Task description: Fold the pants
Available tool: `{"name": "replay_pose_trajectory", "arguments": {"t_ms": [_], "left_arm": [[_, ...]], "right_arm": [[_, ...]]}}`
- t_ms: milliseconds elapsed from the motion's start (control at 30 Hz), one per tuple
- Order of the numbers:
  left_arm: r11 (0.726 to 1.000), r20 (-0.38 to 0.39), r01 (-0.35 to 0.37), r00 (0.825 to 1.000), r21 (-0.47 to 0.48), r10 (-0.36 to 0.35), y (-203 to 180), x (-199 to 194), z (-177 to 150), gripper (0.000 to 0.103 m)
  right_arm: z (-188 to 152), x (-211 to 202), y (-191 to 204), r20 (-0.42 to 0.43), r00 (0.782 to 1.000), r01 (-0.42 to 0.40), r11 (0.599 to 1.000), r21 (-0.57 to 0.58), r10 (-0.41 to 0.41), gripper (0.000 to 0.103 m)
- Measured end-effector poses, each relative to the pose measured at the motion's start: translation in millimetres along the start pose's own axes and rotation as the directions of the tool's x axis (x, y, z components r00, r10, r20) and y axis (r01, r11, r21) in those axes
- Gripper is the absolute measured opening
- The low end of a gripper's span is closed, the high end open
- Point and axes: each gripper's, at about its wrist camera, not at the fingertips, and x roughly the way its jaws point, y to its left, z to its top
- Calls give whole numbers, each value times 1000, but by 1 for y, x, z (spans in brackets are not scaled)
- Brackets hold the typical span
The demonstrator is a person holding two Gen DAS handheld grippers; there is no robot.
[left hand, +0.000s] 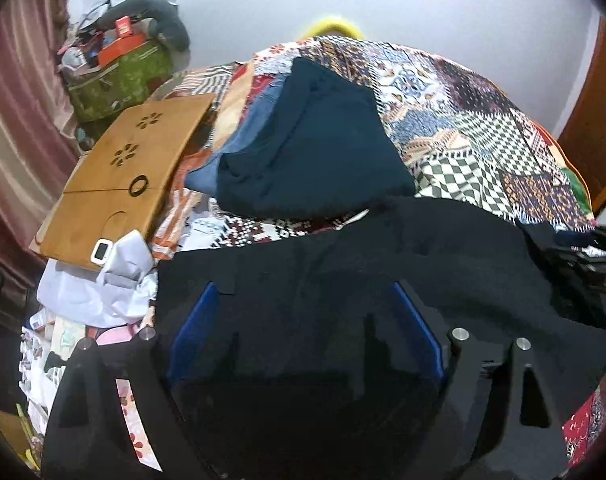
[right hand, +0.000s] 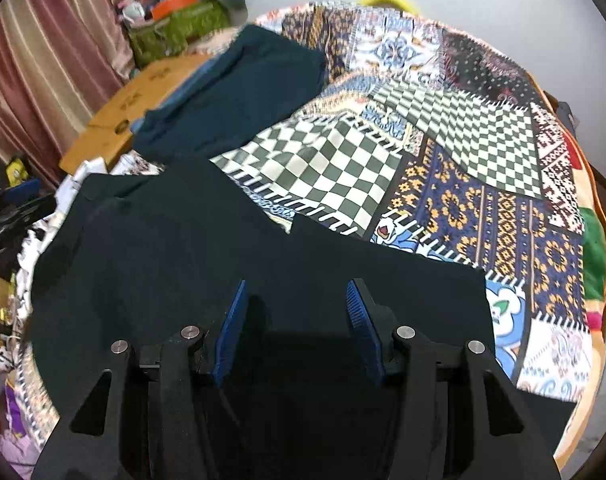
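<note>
Pants: black pants (right hand: 231, 256) lie spread flat on the patchwork quilt (right hand: 483, 168), at its near edge, below both grippers.
Left gripper: left gripper (left hand: 303, 292) sits over the dark cloth, jaws wide apart, nothing between the blue pads (left hand: 193, 332).
Right gripper: right gripper (right hand: 297, 294) is above the pants, jaws wide, gripping nothing.
Folded pile: teal garment (left hand: 315, 148) on a blue one, toward the quilt's far left.
Left edge: wooden lap tray (left hand: 123, 176), with 1 small white device (left hand: 101, 251) at its near corner.
</note>
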Motion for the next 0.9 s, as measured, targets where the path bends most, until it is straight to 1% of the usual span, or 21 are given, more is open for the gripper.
{"name": "replay_pose_trajectory", "arguments": {"t_ms": [100,133,167,200,233,267,300,433,533,600,700,800,900], "left_arm": [[1000,-11,13,1000,11,-13,-5,6,-4,87],[1000,-17,16,1000,15,-16,-7,8,-5,87],[1000,-23,17,1000,18,-17,-8,9,-6,87],[1000,-29,17,999,22,-16,-9,11,-8,87],[1000,-31,17,999,25,-16,-11,11,-10,87],[999,-34,16,999,30,-15,-12,12,-11,87],[999,-36,16,999,36,-14,-13,11,-12,87],[998,-38,19,999,52,-17,-19,7,-11,87],[998,-27,30,999,60,-29,-25,-2,-8,87],[997,-17,39,999,66,-38,-32,-9,-4,88],[996,-8,60,998,72,-60,-43,-17,1,89],[992,-4,96,995,80,-96,-59,-23,6,91],[986,-15,129,992,101,-129,-80,-24,9,92]], "right_arm": [[4,18,0,-57,998,5,1000,-8,-5,47],[4,23,1,-66,998,6,1000,-12,-6,43],[3,26,0,-64,998,0,1000,-13,-1,34],[2,27,0,-59,998,-14,1000,-10,14,32],[1,26,0,-49,999,-20,1000,-6,20,25],[1,22,0,-38,999,-18,1000,-1,18,12],[-1,19,0,-29,999,-15,1000,4,15,7],[-8,-8,-6,65,998,-11,1000,27,9,6],[-19,-43,-20,150,989,-25,997,70,15,5],[-27,-70,-30,213,977,-19,995,97,-2,5],[-39,-107,-46,285,958,-7,991,134,-31,5],[-52,-141,-61,344,937,5,986,169,-63,5],[-67,-168,-73,391,916,15,980,199,-94,5]]}}
